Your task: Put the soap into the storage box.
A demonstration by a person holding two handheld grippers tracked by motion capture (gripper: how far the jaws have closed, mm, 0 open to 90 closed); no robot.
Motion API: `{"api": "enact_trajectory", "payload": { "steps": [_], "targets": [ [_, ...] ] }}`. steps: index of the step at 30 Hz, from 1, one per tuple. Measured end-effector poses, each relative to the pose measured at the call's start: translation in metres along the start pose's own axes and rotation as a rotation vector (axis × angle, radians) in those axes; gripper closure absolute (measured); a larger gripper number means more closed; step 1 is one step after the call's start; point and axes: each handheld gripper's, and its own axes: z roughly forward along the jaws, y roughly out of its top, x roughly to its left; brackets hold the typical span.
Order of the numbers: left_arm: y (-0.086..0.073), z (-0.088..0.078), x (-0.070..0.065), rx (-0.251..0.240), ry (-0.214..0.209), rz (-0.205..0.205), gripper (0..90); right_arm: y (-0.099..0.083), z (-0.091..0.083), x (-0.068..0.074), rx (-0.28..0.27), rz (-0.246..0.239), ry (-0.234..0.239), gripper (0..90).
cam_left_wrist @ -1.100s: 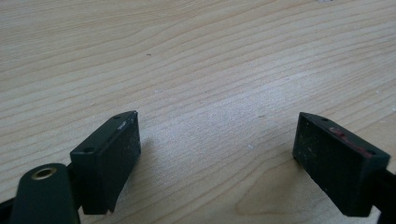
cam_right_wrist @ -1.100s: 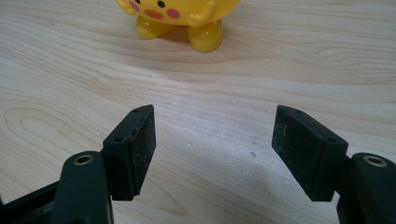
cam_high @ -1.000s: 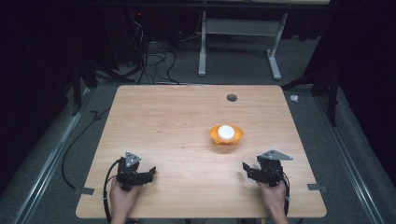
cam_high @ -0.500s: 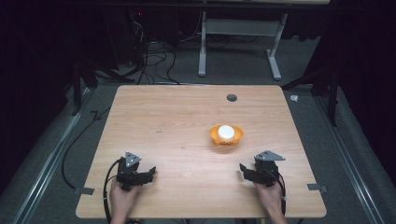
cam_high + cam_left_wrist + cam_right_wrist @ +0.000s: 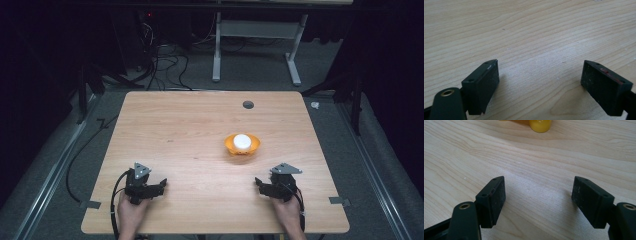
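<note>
The right tongs (image 5: 260, 183) have just been opening, nothing between them, aimed toward the orange bowl (image 5: 242, 145) holding a white ball (image 5: 242, 140); left tongs (image 5: 161, 186) rest open on the counter (image 5: 190, 125).

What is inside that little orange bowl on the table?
The orange bowl holds one round white thing that sits in its middle and rises above the rim. What lies under that white thing, at the bottom of the bowl, is covered.

The table (image 5: 190, 150) is evenly lit against dark, murky surroundings, with soft shadows and mild blur.
</note>
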Motion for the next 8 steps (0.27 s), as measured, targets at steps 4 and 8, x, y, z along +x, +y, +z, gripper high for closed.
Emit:
{"api": "enact_trajectory", "payload": {
  "steps": [4,8],
  "targets": [
    [-0.0001,0.0,0.0001,-0.001,0.0,-0.002,15.6,0.0,0.0001,0.0003,0.0,0.0,0.002,27.9],
    [-0.0001,-0.0002,0.0001,0.0,-0.002,-0.001,15.6,0.0,0.0001,0.0004,0.0,0.0,0.002,27.9]
  ]
}}
